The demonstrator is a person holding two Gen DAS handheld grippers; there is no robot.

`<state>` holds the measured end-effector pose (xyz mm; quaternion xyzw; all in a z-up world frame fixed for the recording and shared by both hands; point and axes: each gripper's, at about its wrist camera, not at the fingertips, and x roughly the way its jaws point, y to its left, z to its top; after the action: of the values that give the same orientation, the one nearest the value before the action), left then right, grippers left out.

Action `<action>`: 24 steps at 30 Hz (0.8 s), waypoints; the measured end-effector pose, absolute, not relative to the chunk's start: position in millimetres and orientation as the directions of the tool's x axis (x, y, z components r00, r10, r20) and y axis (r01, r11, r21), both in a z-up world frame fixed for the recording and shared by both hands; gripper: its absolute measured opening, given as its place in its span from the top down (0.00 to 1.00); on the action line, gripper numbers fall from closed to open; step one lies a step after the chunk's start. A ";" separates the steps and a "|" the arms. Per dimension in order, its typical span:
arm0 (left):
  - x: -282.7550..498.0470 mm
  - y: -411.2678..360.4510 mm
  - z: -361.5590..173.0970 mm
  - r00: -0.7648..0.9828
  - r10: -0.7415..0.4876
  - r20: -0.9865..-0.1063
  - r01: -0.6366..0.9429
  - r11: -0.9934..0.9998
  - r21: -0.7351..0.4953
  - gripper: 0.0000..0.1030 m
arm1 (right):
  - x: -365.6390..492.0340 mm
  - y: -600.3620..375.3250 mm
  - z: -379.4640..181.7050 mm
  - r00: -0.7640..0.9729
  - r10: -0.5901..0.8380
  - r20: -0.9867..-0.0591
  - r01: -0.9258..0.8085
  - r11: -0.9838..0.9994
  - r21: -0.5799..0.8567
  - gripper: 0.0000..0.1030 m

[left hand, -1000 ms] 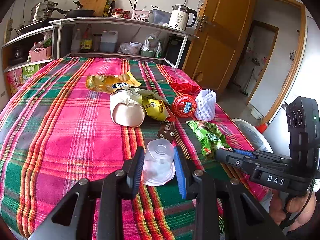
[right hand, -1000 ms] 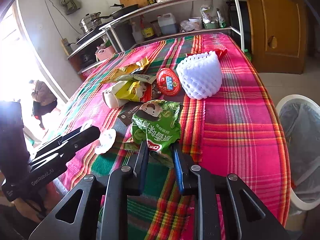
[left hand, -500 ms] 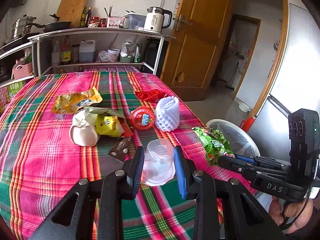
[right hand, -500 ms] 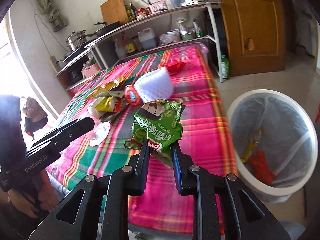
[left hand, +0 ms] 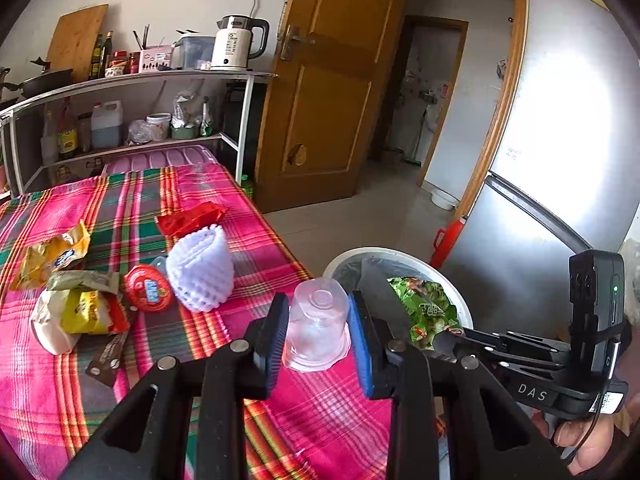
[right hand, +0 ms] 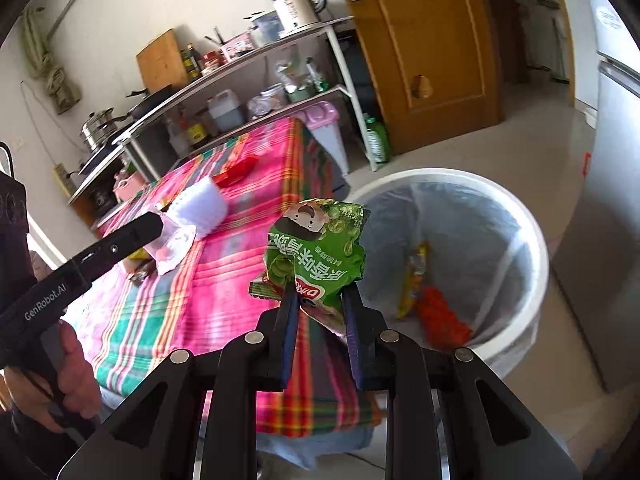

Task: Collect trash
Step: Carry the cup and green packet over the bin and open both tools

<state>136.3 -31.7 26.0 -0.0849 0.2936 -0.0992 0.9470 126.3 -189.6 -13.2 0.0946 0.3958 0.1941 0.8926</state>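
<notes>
At the bottom of the left view, my left gripper [left hand: 318, 330] clamps a clear plastic cup [left hand: 316, 326], held bottom-outward between the blue pads. My right gripper [right hand: 318, 310] pinches a crumpled green snack bag [right hand: 316, 252] at frame centre, beside the table edge (not yet over the bin). Right of it stands the white lined trash bin [right hand: 532, 240], with an orange wrapper [right hand: 440, 316] inside. Farther back, left of centre, the plaid tablecloth [left hand: 260, 240] carries a white foam net [left hand: 200, 274], a red lid [left hand: 148, 288] and yellow wrappers [left hand: 84, 312].
</notes>
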 end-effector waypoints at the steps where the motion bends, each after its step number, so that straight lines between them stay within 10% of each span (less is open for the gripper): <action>1: 139.8 -36.8 26.8 0.806 -0.248 -0.537 0.150 0.964 -0.220 0.69 | 127.1 -194.9 -14.1 0.615 0.414 -0.672 -0.260 0.910 0.323 0.78; 24: 201.8 -110.0 -2.3 0.718 -0.373 -0.588 0.272 0.928 -0.256 0.69 | 147.8 -249.0 -45.6 0.608 0.293 -0.738 -0.098 0.950 0.296 0.66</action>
<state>201.8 -110.0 -2.3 -0.0757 0.3328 -0.1744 0.9236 147.8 -249.0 -45.6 0.1135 0.4289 0.1097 0.8894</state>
